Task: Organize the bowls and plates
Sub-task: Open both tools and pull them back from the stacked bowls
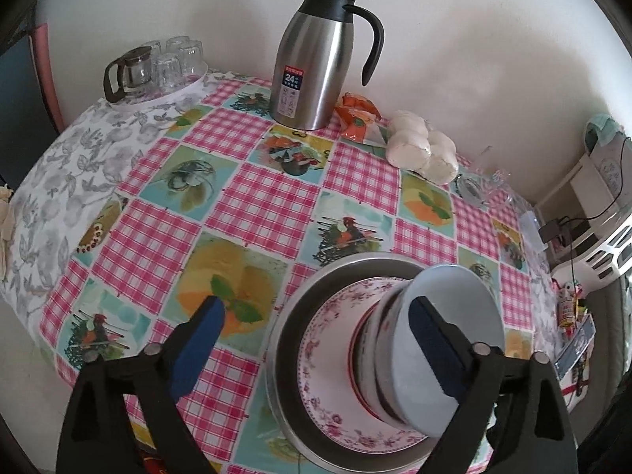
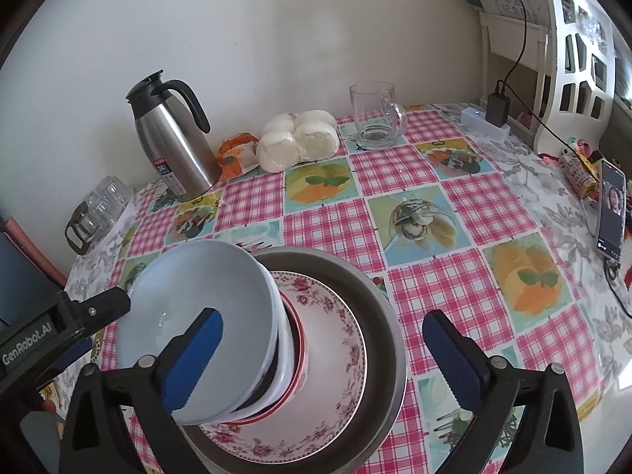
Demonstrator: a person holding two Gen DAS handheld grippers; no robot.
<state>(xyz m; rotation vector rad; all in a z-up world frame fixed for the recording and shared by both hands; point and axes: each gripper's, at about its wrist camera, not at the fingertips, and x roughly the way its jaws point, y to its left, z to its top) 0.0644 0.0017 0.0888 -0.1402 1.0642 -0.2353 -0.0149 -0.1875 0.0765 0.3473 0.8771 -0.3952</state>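
- Both claws, left claw point(image 1: 316, 345) and right claw point(image 2: 320, 349), hang spread apart, gripping nothing.
- Bowls point(image 2: 197, 331) sit nested on floral plate point(image 2: 335, 335) inside metal pan point(image 2: 379, 296), probably saving counter point(image 2: 493, 205) space.

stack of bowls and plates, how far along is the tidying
Mostly done, it seems. The metal pan holds the floral plate, with nested bowls on it topped by the white bowl. Both the left gripper and right gripper are open around the stack, gripping nothing. No other loose plates or bowls show on the table; only the thermos, buns and glassware. Perhaps just straightening the leaning stack remains.
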